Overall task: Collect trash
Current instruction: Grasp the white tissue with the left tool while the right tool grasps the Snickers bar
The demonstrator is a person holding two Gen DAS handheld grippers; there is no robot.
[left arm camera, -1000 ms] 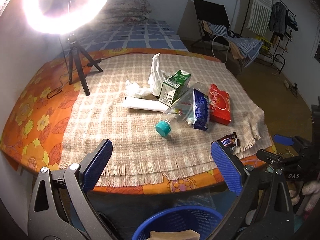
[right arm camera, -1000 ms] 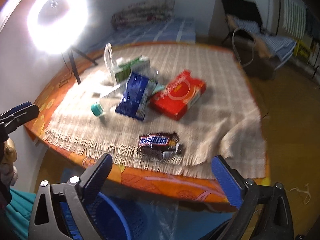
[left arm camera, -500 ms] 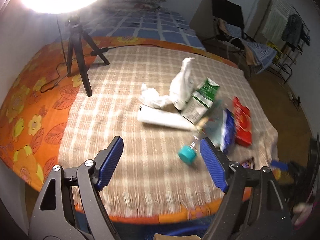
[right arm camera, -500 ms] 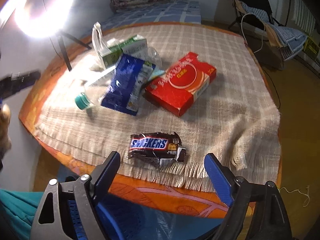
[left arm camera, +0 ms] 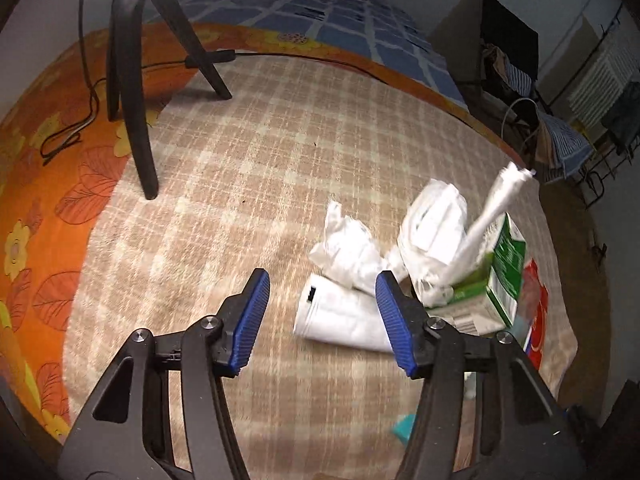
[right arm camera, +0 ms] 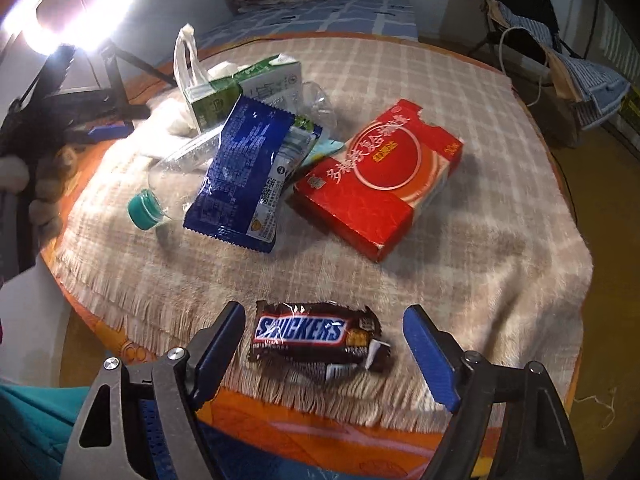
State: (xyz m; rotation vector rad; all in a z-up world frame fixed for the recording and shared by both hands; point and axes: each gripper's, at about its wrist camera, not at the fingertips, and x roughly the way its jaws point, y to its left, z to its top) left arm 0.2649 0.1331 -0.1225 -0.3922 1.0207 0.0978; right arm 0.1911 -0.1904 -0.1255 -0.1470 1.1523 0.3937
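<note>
My left gripper (left arm camera: 320, 320) is open and empty, low over the checked cloth (left arm camera: 224, 184), with a white rolled paper (left arm camera: 344, 316) just ahead between its fingers. Crumpled white tissue (left arm camera: 348, 248), a white plastic bag (left arm camera: 440, 232) and a green carton (left arm camera: 500, 276) lie beyond it. My right gripper (right arm camera: 324, 352) is open, its fingers either side of a Snickers wrapper (right arm camera: 316, 336) at the cloth's fringed edge. Farther off lie a red box (right arm camera: 380, 180), a blue wrapper (right arm camera: 248, 176), a clear bottle with a teal cap (right arm camera: 144, 210) and the green carton (right arm camera: 240, 92).
A black tripod (left arm camera: 132, 80) with a cable stands on the orange flowered cover (left arm camera: 36, 200) at the table's left. A ring light (right arm camera: 72, 12) glares at the upper left. A bed (left arm camera: 340, 20) and a chair with clothes (right arm camera: 552, 40) stand behind. A blue basket (right arm camera: 150, 440) shows below the table edge.
Both grippers have moved forward and down over the table. The left one has closed in on the white paper roll and tissue. The right one has closed in on the Snickers wrapper.
</note>
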